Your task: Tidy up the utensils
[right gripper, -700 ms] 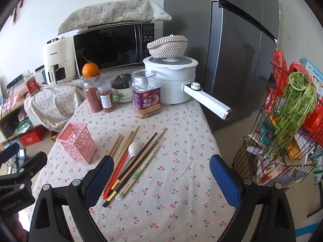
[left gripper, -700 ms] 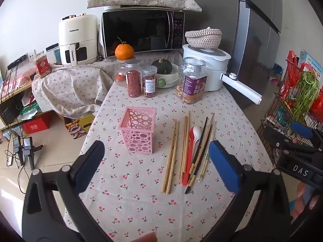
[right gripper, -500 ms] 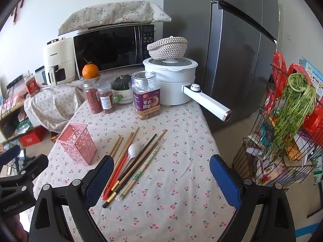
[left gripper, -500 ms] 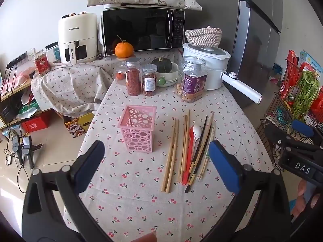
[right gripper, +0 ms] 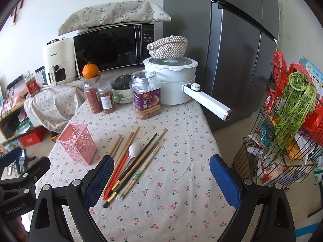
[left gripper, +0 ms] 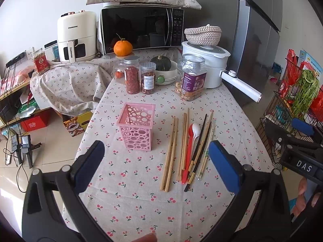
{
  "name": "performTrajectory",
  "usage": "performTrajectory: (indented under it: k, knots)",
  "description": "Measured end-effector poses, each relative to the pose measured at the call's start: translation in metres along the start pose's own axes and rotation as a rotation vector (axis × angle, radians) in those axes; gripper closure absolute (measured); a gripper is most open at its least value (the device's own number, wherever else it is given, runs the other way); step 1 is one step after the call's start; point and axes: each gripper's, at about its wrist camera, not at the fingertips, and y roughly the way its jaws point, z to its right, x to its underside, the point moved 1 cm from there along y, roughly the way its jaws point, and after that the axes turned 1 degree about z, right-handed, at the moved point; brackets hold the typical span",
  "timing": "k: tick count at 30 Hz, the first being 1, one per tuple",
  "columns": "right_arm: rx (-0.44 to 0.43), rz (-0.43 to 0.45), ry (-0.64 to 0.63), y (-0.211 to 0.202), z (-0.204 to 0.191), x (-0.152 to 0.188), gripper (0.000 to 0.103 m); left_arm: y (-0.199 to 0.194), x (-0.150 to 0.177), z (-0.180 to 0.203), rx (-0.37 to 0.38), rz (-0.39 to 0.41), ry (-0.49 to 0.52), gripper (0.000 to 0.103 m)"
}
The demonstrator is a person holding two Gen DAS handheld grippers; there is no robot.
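Observation:
A pink perforated utensil holder (left gripper: 137, 127) (right gripper: 77, 145) stands empty on the cherry-print tablecloth (left gripper: 141, 197). To its right lie several wooden chopsticks (left gripper: 170, 155) (right gripper: 125, 147), a black pair (left gripper: 198, 150), a red-handled white spoon (left gripper: 191, 139) (right gripper: 131, 151) and a wrapped pair (left gripper: 208, 151). My left gripper (left gripper: 156, 161) is open and empty above the table's near edge, short of the holder and chopsticks. My right gripper (right gripper: 159, 173) is open and empty, over the near ends of the chopsticks and the cloth to their right.
At the back stand jars (left gripper: 132, 74), a nut jar (left gripper: 192, 78), a squash in a bowl (left gripper: 163, 68), a white cooker with a long handle (left gripper: 238, 84), a microwave (left gripper: 141, 28) and an air fryer (left gripper: 75, 36). A wire rack with greens (right gripper: 290, 121) stands right of the table.
Both grippers have drifted slightly, so the table sits a little lower and nearer in view. Nothing on the table has moved, and both grippers have stayed open.

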Motion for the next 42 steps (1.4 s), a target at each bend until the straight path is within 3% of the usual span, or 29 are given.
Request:
performTrajectory:
  k: [42]
  knots:
    - [-0.006,-0.013,-0.001,0.0041,-0.0024,0.0016,0.006,-0.0029,0.0027,0.0053,0.004,0.001,0.013,0.0]
